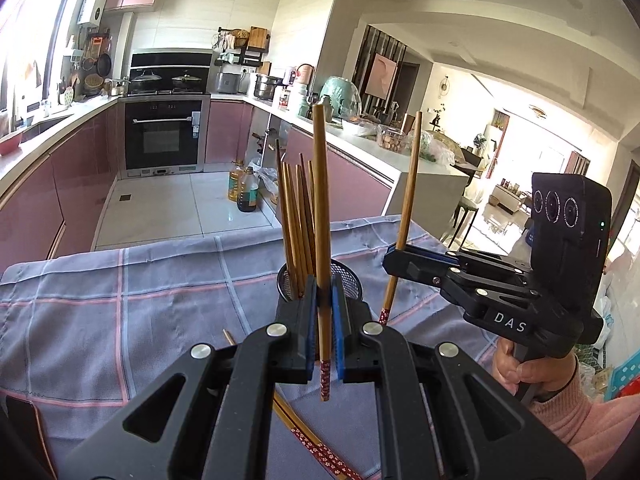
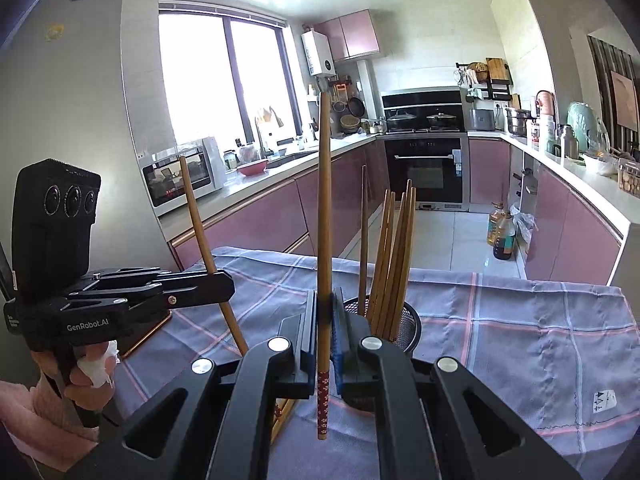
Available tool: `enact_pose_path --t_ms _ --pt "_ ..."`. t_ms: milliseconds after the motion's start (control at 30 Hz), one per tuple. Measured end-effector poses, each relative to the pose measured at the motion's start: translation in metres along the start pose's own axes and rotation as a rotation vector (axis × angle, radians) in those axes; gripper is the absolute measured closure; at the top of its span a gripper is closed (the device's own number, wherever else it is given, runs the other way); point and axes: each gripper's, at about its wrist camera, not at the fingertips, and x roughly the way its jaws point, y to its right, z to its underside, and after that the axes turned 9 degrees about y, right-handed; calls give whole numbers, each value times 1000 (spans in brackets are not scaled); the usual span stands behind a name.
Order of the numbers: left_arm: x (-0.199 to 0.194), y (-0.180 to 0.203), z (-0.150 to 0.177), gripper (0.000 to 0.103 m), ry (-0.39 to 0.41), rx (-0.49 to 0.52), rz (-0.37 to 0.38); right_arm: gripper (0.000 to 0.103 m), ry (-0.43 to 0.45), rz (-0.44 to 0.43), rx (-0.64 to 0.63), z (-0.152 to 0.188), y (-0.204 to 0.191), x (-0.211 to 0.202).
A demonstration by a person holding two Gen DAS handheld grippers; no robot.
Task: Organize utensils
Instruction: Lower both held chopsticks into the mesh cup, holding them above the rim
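My left gripper (image 1: 325, 308) is shut on a wooden chopstick (image 1: 322, 240) that stands upright, its red patterned end pointing down. Just behind it stands a black mesh holder (image 1: 352, 276) with several chopsticks (image 1: 296, 216) in it. To the right my right gripper (image 1: 394, 258) is shut on a second chopstick (image 1: 410, 200), tilted slightly. In the right wrist view the right gripper (image 2: 326, 320) clamps its chopstick (image 2: 325, 200) beside the holder (image 2: 408, 328). The left gripper (image 2: 228, 286) is at the left with its chopstick (image 2: 196, 208). Loose chopsticks (image 1: 316, 444) lie on the cloth below.
A grey-blue checked cloth (image 2: 520, 340) covers the table. A dark flat object with a copper edge (image 2: 148, 332) lies at the table's left. Hands in pink sleeves (image 1: 560, 412) hold the grippers. Beyond the table's far edge are pink kitchen cabinets and oil bottles (image 1: 244, 188) on the floor.
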Motion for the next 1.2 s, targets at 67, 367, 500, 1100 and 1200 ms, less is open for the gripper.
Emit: enact_pose_path --t_ms 67,367,500,1100,1200 --pt "1 1 -2 95 3 5 1 97 3 1 -4 -2 0 1" --pt "4 6 -8 95 18 28 -2 97 17 1 -16 -7 -1 1" --pt "5 8 -11 95 24 36 0 97 25 0 -24 -9 -3 0" --pt "3 21 -33 95 89 78 -3 97 66 0 -36 -26 1 2" --pt "4 23 -36 95 99 77 -1 97 70 3 -35 -28 3 3"
